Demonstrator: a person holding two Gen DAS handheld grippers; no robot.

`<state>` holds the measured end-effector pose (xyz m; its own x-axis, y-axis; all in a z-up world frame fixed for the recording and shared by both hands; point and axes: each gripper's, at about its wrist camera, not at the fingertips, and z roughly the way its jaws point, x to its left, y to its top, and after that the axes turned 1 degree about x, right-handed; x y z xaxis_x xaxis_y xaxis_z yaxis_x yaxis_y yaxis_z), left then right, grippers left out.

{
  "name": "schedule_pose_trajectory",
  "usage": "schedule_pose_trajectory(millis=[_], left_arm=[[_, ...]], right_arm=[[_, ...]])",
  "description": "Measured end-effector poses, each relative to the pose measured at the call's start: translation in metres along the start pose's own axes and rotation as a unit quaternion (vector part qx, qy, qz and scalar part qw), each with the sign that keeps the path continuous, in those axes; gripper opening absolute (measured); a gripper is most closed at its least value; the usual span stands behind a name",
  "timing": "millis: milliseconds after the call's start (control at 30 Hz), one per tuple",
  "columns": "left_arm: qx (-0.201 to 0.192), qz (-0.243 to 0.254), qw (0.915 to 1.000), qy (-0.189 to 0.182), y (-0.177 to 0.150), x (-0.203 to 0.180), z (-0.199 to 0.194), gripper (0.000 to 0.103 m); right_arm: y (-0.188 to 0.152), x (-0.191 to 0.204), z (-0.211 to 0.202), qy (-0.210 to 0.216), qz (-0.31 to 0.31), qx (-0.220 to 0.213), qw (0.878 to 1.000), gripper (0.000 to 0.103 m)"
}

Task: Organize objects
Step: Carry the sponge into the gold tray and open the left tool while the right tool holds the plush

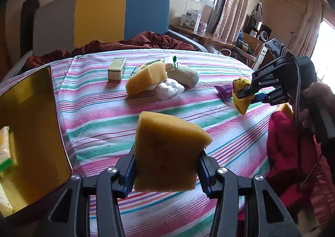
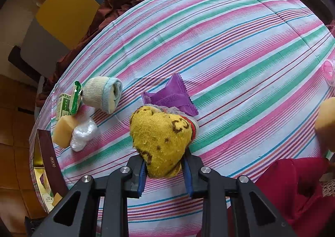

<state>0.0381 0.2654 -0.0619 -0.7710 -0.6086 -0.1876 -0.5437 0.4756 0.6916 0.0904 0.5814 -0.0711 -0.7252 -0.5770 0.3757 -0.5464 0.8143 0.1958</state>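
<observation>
My left gripper (image 1: pixel 166 174) is shut on a yellow sponge (image 1: pixel 167 151), held above the striped bed cover (image 1: pixel 100 115). My right gripper (image 2: pixel 163 166) is shut on a balled yellow sock with brown marks (image 2: pixel 161 134); the left wrist view shows that gripper (image 1: pixel 244 93) and the sock (image 1: pixel 241 98) at the right, above the cover. A purple packet (image 2: pixel 171 96) lies just beyond the sock. Further left lie a rolled pale sock (image 2: pixel 102 94), a second sponge (image 2: pixel 62 130), a white plastic wad (image 2: pixel 82 134), a green wrapper (image 2: pixel 75 96) and a small box (image 2: pixel 62 105).
An open box with a gold lining (image 1: pixel 31 132) stands at the left edge of the bed and holds a green-edged pack (image 1: pixel 6 149). A red garment (image 1: pixel 289 153) lies at the right. A pink plastic ring (image 2: pixel 328 71) sits near the right edge. A headboard (image 1: pixel 121 15) and a cluttered desk (image 1: pixel 209 36) stand behind.
</observation>
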Motion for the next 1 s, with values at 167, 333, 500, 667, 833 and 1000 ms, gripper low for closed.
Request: schedule_pose_trajectory(millis=[167, 333, 500, 667, 833, 1000], left_arm=[[-0.004, 0.006, 0.9999, 0.013, 0.001, -0.002, -0.009, 0.051], [-0.013, 0.005, 0.9994, 0.030, 0.004, 0.002, -0.021, 0.051], [-0.022, 0.004, 0.9983, 0.053, 0.010, 0.011, -0.035, 0.051], [-0.036, 0.001, 0.9954, 0.088, 0.018, 0.029, -0.054, 0.051], [-0.049, -0.016, 0.9914, 0.120, 0.028, 0.063, -0.078, 0.051], [-0.055, -0.069, 0.9850, 0.148, 0.039, 0.130, -0.110, 0.051]], right_arm=[[-0.001, 0.000, -0.002, 0.009, -0.003, -0.009, 1.000, 0.028], [-0.004, -0.013, -0.010, 0.012, -0.006, -0.010, 1.000, 0.028], [-0.006, -0.018, -0.016, 0.015, -0.006, -0.018, 1.000, 0.028], [-0.005, -0.021, -0.020, 0.014, -0.007, -0.025, 1.000, 0.028], [-0.012, -0.011, -0.016, 0.010, -0.011, -0.029, 0.999, 0.028], [-0.012, -0.007, -0.013, 0.005, -0.017, -0.033, 0.999, 0.028]])
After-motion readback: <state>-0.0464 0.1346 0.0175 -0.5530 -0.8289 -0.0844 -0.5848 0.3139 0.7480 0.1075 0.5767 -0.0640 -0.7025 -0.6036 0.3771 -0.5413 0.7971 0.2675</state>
